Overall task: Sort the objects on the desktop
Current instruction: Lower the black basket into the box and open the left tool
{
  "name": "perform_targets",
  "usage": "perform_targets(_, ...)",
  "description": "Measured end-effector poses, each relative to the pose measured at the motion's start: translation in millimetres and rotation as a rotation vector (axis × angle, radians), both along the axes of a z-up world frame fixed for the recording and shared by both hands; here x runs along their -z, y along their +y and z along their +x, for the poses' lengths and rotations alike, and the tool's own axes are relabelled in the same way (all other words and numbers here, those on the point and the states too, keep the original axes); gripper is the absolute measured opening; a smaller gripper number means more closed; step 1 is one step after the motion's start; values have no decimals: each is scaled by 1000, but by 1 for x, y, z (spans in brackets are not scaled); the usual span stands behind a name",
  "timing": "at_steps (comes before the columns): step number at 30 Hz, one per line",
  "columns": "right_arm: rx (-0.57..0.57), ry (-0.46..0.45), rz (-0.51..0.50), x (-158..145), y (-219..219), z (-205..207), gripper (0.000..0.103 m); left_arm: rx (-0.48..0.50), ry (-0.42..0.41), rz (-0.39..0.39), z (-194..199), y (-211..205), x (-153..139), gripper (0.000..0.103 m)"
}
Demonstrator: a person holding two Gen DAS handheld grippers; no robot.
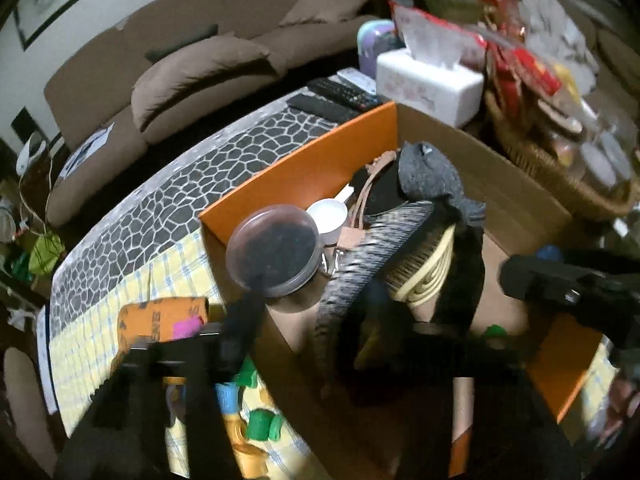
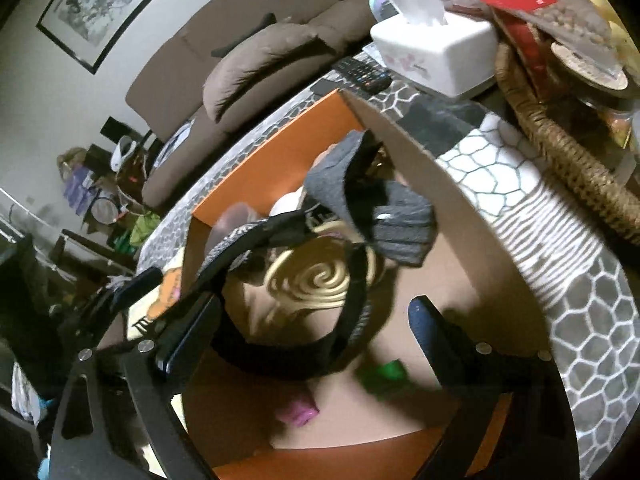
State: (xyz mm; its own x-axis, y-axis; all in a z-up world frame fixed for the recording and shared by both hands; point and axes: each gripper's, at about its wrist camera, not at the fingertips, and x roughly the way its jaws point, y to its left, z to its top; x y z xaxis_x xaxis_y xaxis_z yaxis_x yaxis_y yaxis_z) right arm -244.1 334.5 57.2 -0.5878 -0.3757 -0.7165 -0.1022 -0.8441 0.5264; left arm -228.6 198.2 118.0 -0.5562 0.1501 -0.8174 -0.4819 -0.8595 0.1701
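Box: an orange cardboard box (image 1: 304, 168) with plain brown inner walls stands on the table (image 1: 132, 208), which wears a grey pebble-pattern cloth and a yellow checked cloth.
Box contents: a round clear-lidded jar (image 1: 276, 250) of dark stuff leans at the near left corner; beside it lie a white scoop (image 1: 330, 212), a dark comb (image 1: 356, 264), a cream spiral-backed brush (image 2: 316, 284), a grey knitted sock (image 2: 384, 216) on top of the pile, a black band (image 2: 352, 320), a green piece (image 2: 384, 376) and a pink piece (image 2: 298, 412) on the box floor.
Outside the box: an orange tube (image 1: 160, 316) and coloured plastic toys (image 1: 256, 420) lie on the checked cloth, just left of the box.
Left tongs (image 1: 368, 292): spread wide apart above the box, grasping nothing.
Right tongs (image 2: 300, 332): spread apart over the box; the black band lies between the fingers, left finger touching it.
Far side: remotes (image 1: 336, 98), a white tissue box (image 1: 432, 80), a wicker basket (image 1: 560, 176).
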Motion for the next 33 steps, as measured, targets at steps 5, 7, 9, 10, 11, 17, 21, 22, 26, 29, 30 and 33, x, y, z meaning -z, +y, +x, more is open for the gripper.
perform_targets(5,-14,0,20,0,0,-1,97,-47,-28,-42,-28,10,16,21)
perform_targets(7,-22,-6,46,2,-3,-2,96,-58,-35,-65,-37,14,22,21)
perform_targets(9,-26,-12,60,3,-6,-2,96,-55,-40,-105,-45,19,29,21)
perform_targets(10,-27,-15,61,4,-7,-2,96,-50,-43,-129,-48,23,33,21)
perform_targets(11,-29,-18,62,5,-7,-3,96,-43,-50,-147,-50,26,36,21)
perform_targets(17,-47,-49,114,12,-14,-7,96,24,-27,-244,-50,50,50,21)
perform_targets(21,-72,-61,203,14,-22,-8,93,32,-32,-220,-47,47,49,20)
perform_targets(22,-74,-59,218,14,-23,-8,92,35,-33,-209,-46,46,48,21)
perform_targets(26,-93,-84,329,19,-32,-10,75,53,-14,-215,-42,41,50,21)
perform_targets(29,-117,-106,379,26,-38,-12,73,40,-30,-188,-43,40,46,24)
perform_targets(30,-118,-105,356,26,-37,-12,73,29,-33,-169,-45,38,43,24)
perform_targets(33,-101,-83,285,22,-29,-12,73,0,-19,-92,-45,26,28,40)
